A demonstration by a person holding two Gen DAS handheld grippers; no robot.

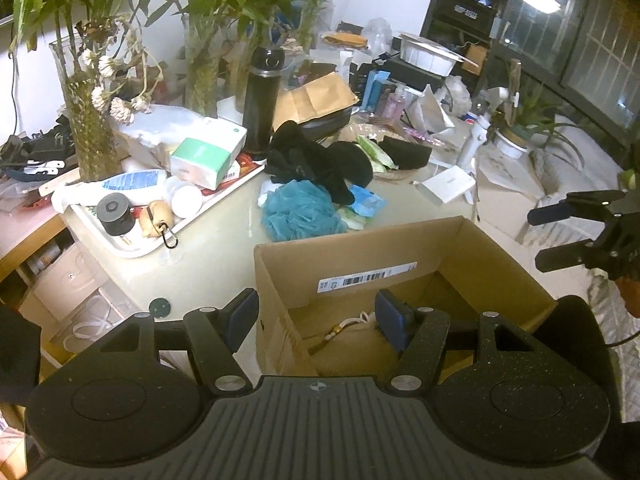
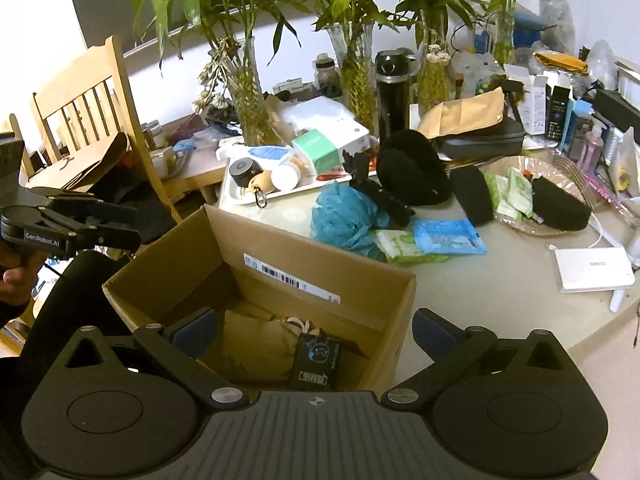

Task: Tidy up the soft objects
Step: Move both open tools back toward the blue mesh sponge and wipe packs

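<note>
Brown cardboard box [image 2: 256, 280] sits on the table [image 1: 216, 248] with a tan cloth bag [image 2: 256, 344] inside. Left gripper [image 1: 316, 320] and right gripper [image 2: 314, 332] are both wide open, holding nothing. Blue bath puff [image 2: 344, 216] lies behind the box

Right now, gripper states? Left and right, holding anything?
Left gripper: open, holding nothing, poised over the cardboard box.
Right gripper: open, holding nothing, also above the box.
</note>
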